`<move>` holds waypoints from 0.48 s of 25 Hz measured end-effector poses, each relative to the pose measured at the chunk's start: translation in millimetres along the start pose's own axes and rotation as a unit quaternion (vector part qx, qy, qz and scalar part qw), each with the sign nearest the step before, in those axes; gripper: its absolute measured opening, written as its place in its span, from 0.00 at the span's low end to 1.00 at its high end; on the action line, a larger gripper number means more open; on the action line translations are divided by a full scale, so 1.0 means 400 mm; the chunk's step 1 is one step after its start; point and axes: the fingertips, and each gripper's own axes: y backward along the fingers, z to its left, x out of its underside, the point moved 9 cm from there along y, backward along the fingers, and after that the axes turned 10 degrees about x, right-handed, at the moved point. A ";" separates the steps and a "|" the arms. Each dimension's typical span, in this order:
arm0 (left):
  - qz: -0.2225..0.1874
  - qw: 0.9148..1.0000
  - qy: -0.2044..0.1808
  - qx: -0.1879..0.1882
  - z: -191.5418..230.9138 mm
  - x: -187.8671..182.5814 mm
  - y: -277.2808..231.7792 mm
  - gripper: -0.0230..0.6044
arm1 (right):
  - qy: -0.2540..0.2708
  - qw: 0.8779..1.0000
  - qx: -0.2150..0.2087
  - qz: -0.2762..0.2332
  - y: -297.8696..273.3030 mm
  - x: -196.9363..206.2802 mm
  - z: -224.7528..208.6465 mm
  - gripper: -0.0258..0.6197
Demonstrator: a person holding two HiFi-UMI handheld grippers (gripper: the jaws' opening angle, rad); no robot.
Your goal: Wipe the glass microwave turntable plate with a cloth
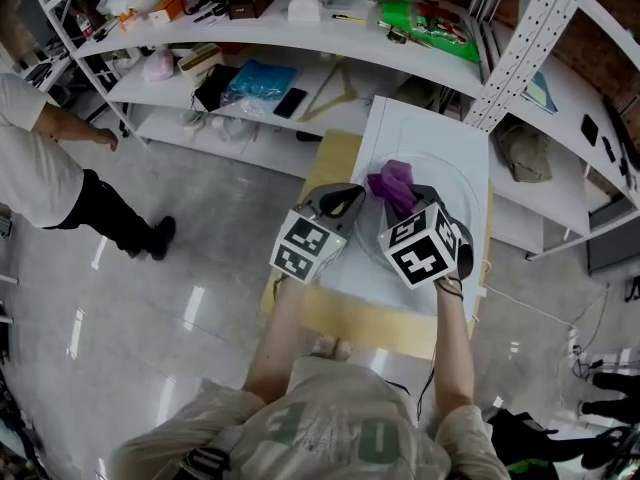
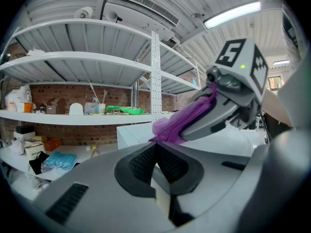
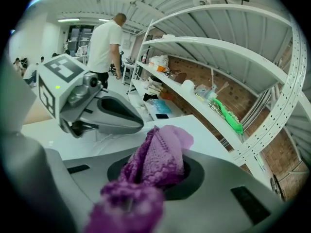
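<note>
The right gripper (image 1: pixel 408 203) is clamping the bunched purple cloth (image 1: pixel 393 180) just above the near side of the glass plate (image 1: pixel 448 180), which is lying directly ahead and below. The left gripper (image 1: pixel 348 200), jaws pressed together on nothing visible, is hovering at the plate's left rim. The plate is looking clear, faint and flat.

Blurred near end of cloth (image 3: pixel 154 161)

white shelves (image 1: pixel 262 30), brick wall (image 2: pixel 58 92), glossy floor (image 1: pixel 150 318)
</note>
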 end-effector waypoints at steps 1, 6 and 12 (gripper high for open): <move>0.000 1.000 0.000 0.000 0.000 0.000 0.000 0.04 | 0.004 1.000 -0.006 -0.002 0.017 0.004 0.016 0.12; 0.002 1.000 0.000 -0.001 0.002 0.002 0.002 0.04 | 0.018 0.999 -0.040 -0.006 0.099 0.024 0.093 0.12; 0.004 1.000 0.002 -0.002 0.004 0.006 0.002 0.04 | 0.018 0.997 -0.076 -0.014 0.163 0.042 0.155 0.12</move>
